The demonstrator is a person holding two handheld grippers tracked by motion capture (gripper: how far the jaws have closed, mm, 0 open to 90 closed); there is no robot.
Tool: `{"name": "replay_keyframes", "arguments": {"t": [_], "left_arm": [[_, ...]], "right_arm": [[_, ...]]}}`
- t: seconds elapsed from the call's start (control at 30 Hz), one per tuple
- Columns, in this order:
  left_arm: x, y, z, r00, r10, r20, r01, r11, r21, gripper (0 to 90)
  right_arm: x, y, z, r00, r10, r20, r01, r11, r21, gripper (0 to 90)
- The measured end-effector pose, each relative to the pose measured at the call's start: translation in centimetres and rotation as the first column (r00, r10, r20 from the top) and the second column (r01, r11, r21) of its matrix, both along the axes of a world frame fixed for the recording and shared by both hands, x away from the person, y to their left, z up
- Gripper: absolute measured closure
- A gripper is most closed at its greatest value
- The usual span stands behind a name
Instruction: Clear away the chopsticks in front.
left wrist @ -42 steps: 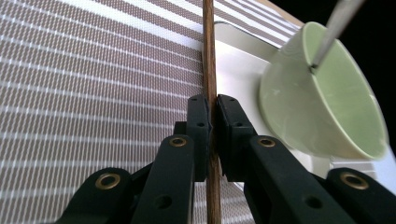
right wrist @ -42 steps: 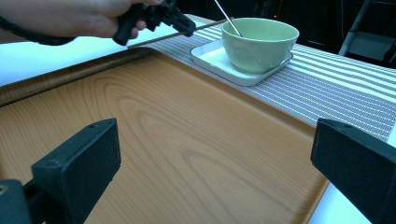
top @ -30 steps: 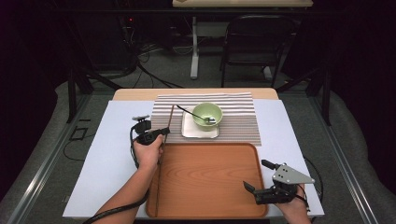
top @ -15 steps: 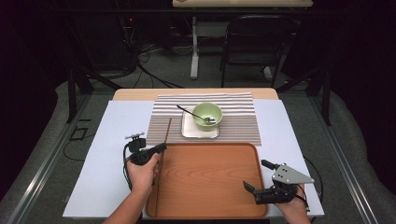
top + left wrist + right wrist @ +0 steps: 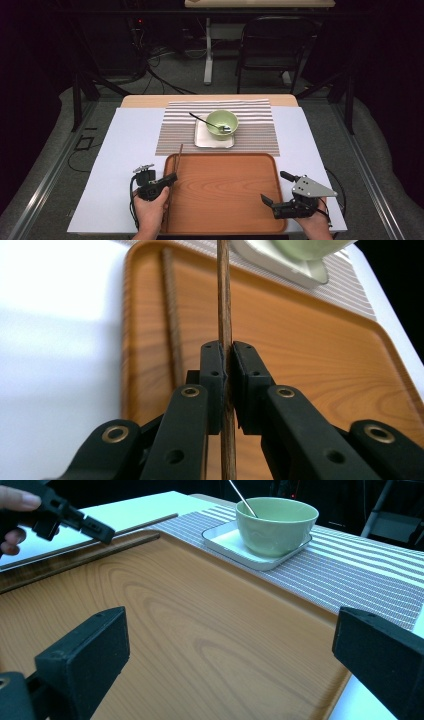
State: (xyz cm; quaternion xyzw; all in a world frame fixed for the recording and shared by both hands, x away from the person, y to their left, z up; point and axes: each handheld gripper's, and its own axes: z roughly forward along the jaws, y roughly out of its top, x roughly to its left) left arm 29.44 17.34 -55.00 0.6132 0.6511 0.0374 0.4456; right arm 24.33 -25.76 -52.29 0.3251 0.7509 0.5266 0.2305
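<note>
White sheeting covers the table (image 5: 115, 165) under a wooden tray (image 5: 225, 190). One dark chopstick (image 5: 173, 185) lies lengthwise along the tray's left rim, its far tip pointing toward the striped placemat (image 5: 250, 130) and its near end toward the person. The left gripper (image 5: 167, 181) is clamped tight on it, pads (image 5: 212, 375) pressing its shaft. Since a second ago, gripper and chopstick have come back toward the person. The right gripper (image 5: 270, 204) holds nothing, jaws wide, over the tray's near right corner.
</note>
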Motion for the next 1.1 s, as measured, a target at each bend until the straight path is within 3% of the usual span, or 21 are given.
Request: {"name": "replay_keyframes", "arguments": {"t": [0.17, 0.43, 1.1], "left_arm": [[-1.1, 0.8, -0.3, 0.9994, 0.034, -0.009, -0.034, 0.9991, -0.024, 84.3], [-2.2, 1.4, -0.8, 0.9983, 0.054, -0.024, -0.054, 0.9985, -0.002, 84.2], [-2.4, 1.5, -1.4, 0.9959, 0.085, -0.030, -0.085, 0.9964, -0.002, 83.6]], "right_arm": [[0.0, 0.0, 0.0, 1.0000, -0.001, 0.000, 0.001, 1.000, -0.001, 1.6], [0.0, 0.0, 0.0, 1.0000, -0.002, 0.000, 0.002, 1.000, -0.002, 1.6], [0.0, 0.0, 0.0, 1.0000, 0.000, -0.001, 0.000, 1.000, -0.002, 1.6]]}}
